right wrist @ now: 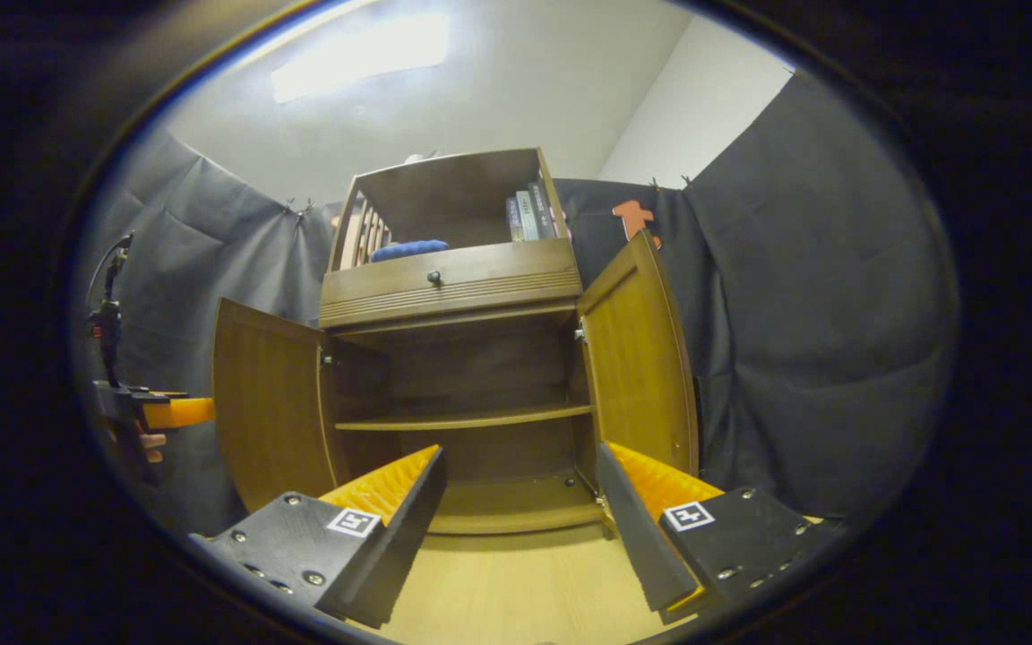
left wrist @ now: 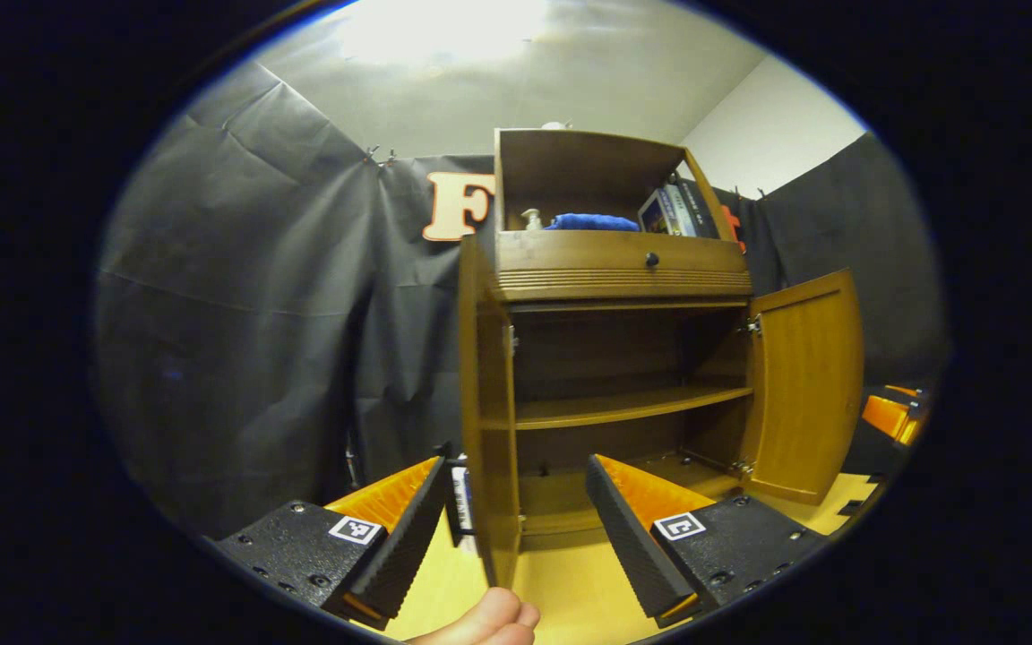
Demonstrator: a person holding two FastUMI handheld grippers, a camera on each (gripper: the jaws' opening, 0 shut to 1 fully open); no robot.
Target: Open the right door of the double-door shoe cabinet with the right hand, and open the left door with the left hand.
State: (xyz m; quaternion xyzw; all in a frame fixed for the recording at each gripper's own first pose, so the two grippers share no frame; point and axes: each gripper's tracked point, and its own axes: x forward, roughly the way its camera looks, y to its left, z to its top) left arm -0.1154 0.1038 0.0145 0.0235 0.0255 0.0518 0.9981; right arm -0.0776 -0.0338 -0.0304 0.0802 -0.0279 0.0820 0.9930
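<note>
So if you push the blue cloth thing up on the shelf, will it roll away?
Probably not. The blue cloth looks soft and folded flat on the cabinet's top shelf, so it would likely slide or bunch up, not roll. It also seems light and floppy, sagging if lifted.

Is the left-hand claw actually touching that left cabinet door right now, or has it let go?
Apart. In the left gripper view the left gripper is open, and the left door stands edge-on in the space between its fingers, with visible gaps on both sides.

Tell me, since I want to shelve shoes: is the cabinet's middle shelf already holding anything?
No: in the right gripper view the shelf inside the cabinet is bare, between both open doors.
</note>
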